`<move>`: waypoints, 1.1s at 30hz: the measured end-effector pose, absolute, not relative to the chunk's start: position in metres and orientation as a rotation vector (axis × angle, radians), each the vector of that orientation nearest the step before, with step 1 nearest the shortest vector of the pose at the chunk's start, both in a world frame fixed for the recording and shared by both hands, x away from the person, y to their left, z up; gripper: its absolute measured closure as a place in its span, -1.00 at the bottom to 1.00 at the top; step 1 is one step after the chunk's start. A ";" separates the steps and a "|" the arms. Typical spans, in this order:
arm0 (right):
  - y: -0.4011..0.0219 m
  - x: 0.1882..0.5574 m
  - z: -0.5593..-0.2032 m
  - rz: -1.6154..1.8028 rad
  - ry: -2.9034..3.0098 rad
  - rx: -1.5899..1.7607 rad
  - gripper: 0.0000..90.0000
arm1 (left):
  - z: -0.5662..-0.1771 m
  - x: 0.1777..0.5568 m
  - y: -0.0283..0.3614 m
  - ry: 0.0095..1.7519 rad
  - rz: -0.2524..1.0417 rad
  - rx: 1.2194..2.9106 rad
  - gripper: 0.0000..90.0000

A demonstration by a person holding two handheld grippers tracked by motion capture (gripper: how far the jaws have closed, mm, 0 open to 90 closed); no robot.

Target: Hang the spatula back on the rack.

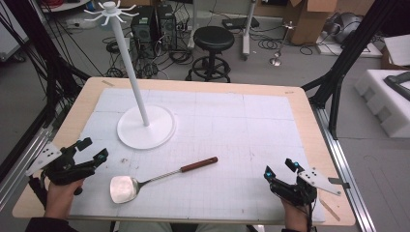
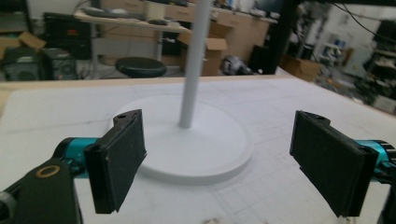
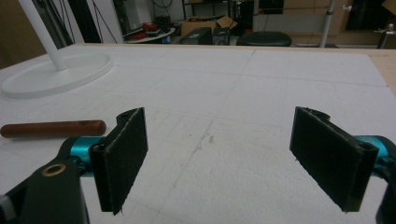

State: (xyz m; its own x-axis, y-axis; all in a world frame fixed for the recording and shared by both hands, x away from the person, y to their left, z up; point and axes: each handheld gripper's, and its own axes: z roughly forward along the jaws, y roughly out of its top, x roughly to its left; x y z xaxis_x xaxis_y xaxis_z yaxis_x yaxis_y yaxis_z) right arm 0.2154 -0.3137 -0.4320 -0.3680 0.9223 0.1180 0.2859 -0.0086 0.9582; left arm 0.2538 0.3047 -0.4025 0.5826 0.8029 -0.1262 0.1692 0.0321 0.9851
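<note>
Spatula (image 1: 145, 182) lies flat on the worktop (image 1: 300, 104) between both grippers, left (image 1: 92, 151) and right (image 1: 279, 170), jaws wide and empty, handle angled towards the rack (image 1: 145, 126), apparently for hanging.

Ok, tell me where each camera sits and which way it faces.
High view: above the person's side, looking forward and down at the spatula; both hands and tools show.
Left gripper view: rides the left tool, facing the white stand.
Right gripper view: rides the right tool, facing across the table.
All three share the stand.
</note>
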 end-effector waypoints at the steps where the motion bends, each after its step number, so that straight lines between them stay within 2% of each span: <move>1: -0.312 0.216 -0.432 1.401 1.695 1.255 -0.60 | -0.396 0.255 0.298 0.828 0.578 1.519 -0.57; 10: -0.311 0.216 -0.432 1.398 1.704 1.251 -0.60 | -0.370 0.267 0.254 0.666 0.407 1.665 -0.54; 18: -0.310 0.216 -0.433 1.399 1.714 1.250 -0.60 | -0.367 0.279 0.215 0.523 0.276 1.850 -0.39; 28: -0.312 0.215 -0.433 1.407 1.712 1.259 -0.60 | -0.380 0.294 0.176 0.486 0.163 2.040 -0.38; 33: -0.311 0.217 -0.434 1.405 1.714 1.253 -0.60 | -0.391 0.298 0.164 0.468 0.105 2.164 -0.25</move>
State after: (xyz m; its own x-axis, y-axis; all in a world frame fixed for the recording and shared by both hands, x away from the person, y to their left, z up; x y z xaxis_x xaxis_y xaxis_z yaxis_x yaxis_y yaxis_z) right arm 0.2167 -0.3112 -0.4336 -0.3848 0.9153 0.1188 0.2964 0.0007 0.9551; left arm 0.2975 0.1639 -0.3912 0.9251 0.3677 -0.0948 0.2923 -0.5303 0.7958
